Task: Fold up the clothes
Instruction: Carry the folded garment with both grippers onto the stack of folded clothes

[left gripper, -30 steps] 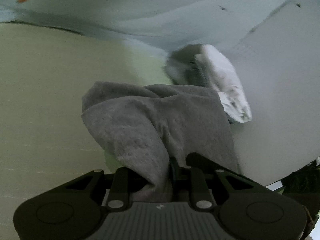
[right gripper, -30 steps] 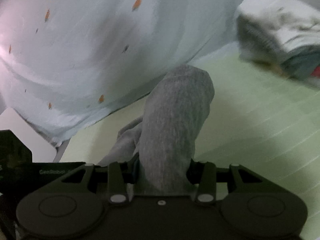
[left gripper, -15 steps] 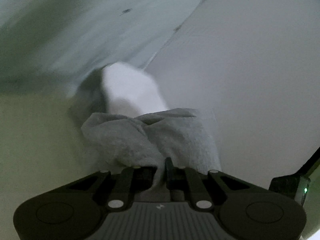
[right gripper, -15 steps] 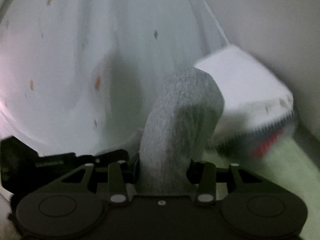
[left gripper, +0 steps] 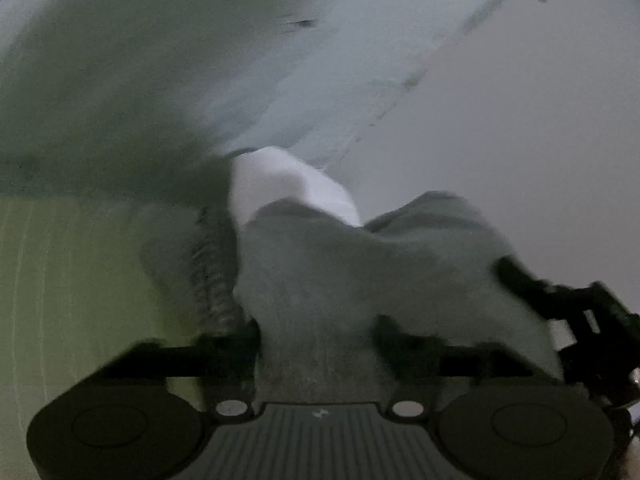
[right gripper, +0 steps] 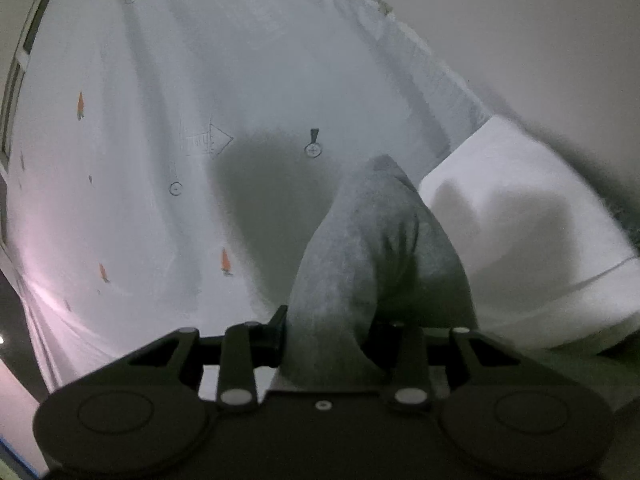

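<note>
grey cloth [left gripper: 360, 280] pinched between left gripper [left gripper: 318, 344] fingers, likewise right gripper [right gripper: 326, 340]

Surface: a bed [left gripper: 68, 280] under a pale green sheet with thin lighter stripes.
Far edge: a white curtain [right gripper: 160, 160] printed with small orange carrots hung behind it.
Lying on it: a stack of folded clothes [left gripper: 280, 188], white on top [right gripper: 520, 220], its left side grey and ribbed, blurred.
</note>
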